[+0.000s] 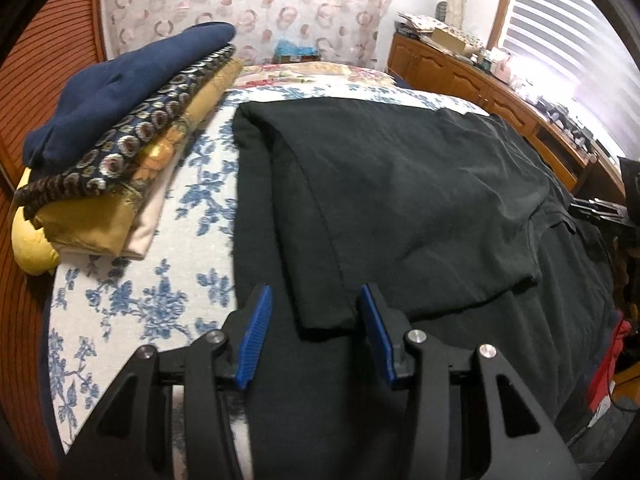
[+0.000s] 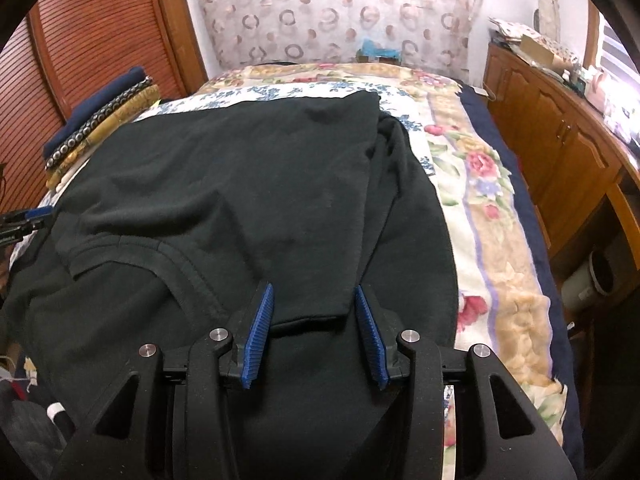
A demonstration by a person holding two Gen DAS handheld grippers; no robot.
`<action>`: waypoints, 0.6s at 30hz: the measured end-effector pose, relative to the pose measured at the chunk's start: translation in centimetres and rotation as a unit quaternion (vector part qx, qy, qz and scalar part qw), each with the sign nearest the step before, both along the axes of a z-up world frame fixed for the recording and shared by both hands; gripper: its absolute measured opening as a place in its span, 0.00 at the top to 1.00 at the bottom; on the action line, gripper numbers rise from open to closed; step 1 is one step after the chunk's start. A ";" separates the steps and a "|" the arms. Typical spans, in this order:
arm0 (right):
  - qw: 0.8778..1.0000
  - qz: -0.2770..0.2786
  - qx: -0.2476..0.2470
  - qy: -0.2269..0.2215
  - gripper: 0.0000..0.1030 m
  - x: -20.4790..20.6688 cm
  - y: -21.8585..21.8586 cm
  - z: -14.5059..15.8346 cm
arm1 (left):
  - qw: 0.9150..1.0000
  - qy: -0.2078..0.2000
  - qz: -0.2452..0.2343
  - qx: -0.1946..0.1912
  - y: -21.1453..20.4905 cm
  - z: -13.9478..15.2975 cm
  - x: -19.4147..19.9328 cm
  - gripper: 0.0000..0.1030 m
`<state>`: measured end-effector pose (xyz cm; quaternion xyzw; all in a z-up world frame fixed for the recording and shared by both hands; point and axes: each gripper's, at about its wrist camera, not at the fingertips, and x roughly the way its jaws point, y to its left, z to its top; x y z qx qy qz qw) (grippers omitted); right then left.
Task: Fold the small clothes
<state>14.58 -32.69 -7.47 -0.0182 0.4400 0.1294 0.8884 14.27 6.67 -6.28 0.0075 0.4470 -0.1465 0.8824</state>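
Note:
A black garment [image 1: 400,200] lies spread on the bed, with its sides folded in over the middle. It also shows in the right wrist view [image 2: 240,184], where its neckline faces the near left. My left gripper [image 1: 316,300] is open, its blue pads on either side of a folded sleeve end. My right gripper [image 2: 314,300] is open, its pads on either side of the other folded sleeve end. The left gripper's tip shows at the left edge of the right wrist view [image 2: 32,216].
A stack of folded cloths [image 1: 120,132] sits on the bed's left side, by a slatted wooden door [image 2: 92,32]. The bed has a blue-flowered sheet [image 1: 160,300] and a rose-patterned blanket [image 2: 492,216]. A wooden cabinet [image 2: 568,140] stands to the right.

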 end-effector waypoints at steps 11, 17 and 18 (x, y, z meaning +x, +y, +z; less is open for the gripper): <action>1.000 0.011 -0.012 -0.019 0.89 0.1 0.1 0.5 | 1.000 0.000 -0.016 0.008 -0.8 0.4 0.8 0.90; 0.998 0.011 0.002 -0.061 0.96 -0.8 -0.1 2.8 | 0.999 -0.037 -0.022 -0.013 -1.0 2.8 -0.4 0.99; 0.997 0.011 0.004 -0.070 0.97 -1.0 0.0 3.4 | 0.998 -0.047 -0.021 -0.018 -0.9 3.6 -0.8 0.99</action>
